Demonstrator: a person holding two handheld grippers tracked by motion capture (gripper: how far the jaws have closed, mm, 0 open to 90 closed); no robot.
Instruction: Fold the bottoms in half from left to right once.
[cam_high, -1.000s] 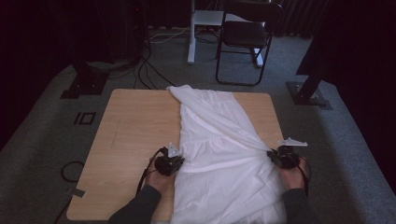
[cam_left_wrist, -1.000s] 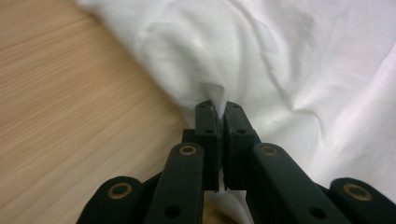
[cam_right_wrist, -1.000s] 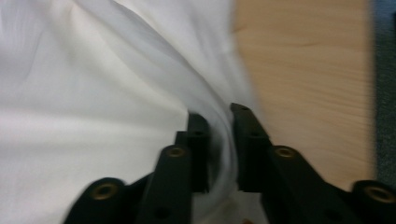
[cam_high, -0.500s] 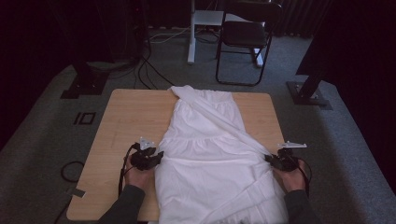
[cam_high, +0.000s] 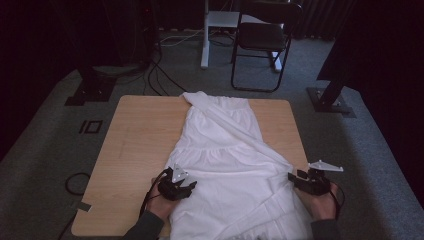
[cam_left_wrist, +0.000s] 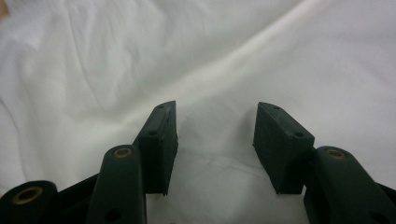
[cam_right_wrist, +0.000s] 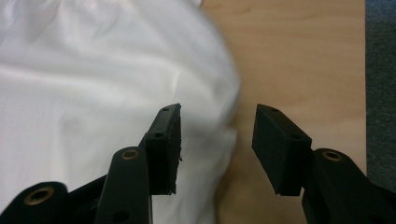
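Note:
A white dress (cam_high: 225, 150) lies spread lengthwise on the wooden table (cam_high: 140, 140), with its wide hem toward me. My left gripper (cam_high: 191, 186) rests at the hem's left edge, pointing right. In the left gripper view its jaws (cam_left_wrist: 217, 109) have just been opening and stand open over the dress (cam_left_wrist: 140, 56), with cloth lying loose between them. My right gripper (cam_high: 294, 176) is at the hem's right edge, pointing left. Its jaws (cam_right_wrist: 218, 109) have just been opening too and stand open over the dress's edge (cam_right_wrist: 93, 70) and the bare table (cam_right_wrist: 299, 56), pinching nothing.
A black chair (cam_high: 262, 40) and a white desk leg (cam_high: 205, 35) stand beyond the table. Black stand bases sit on the carpet at the far left (cam_high: 87, 92) and far right (cam_high: 330, 102). A cable loop (cam_high: 75, 182) lies on the floor at left.
The left hand pulled the hem out to the left, then came back right onto the cloth. Both grippers went from shut to open, letting go of the dress. The hem lies wider.

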